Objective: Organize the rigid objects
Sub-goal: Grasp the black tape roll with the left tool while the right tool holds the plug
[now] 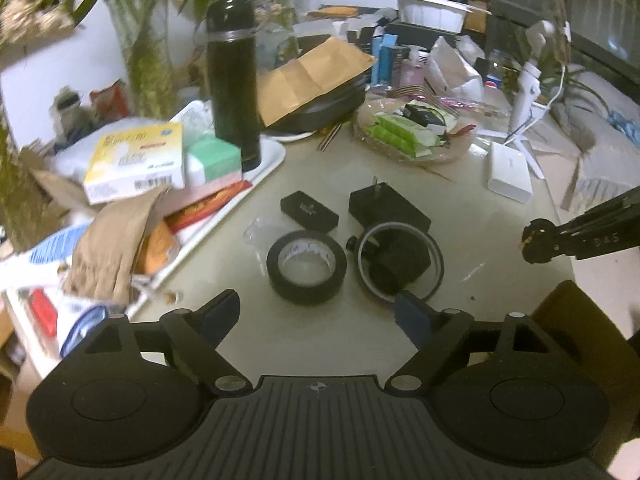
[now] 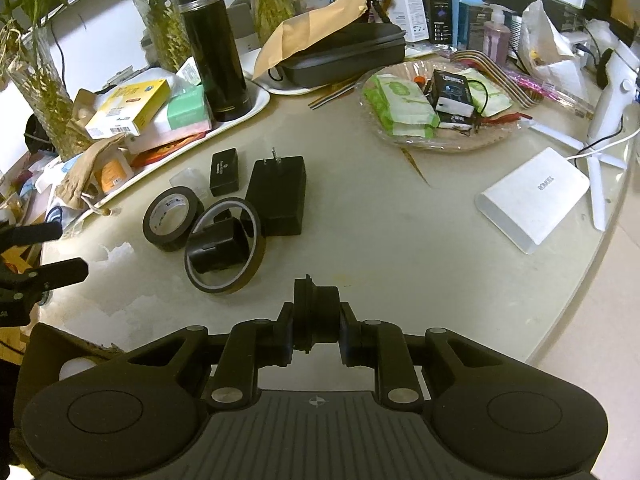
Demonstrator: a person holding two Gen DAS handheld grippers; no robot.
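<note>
from where i stand the left gripper [image 1: 316,316] hangs spread wide with nothing between its fingers, low in its own view, lined up just short of the black tape roll [image 1: 306,272]. that roll lies flat at frame centre, touching or nearly touching the thin tape ring [image 1: 400,266] to its right, which has a small black block [image 1: 398,265] sitting inside it. behind them, a little higher in the frame, rest a small black box [image 1: 309,209] and a plug adapter [image 1: 388,207] with its prongs pointing away. they look gathered on purpose into one cluster.

further right, the right gripper [image 2: 316,326] is clenched on a small black cylindrical part [image 2: 315,316], held above the table [image 2: 380,240], probably to join that cluster.

the tray [image 1: 256,184] edge crowds the upper left, but bare tabletop lies open between the cluster and the white power bank [image 2: 534,200] at right, well clear of the table's curved edge.
</note>
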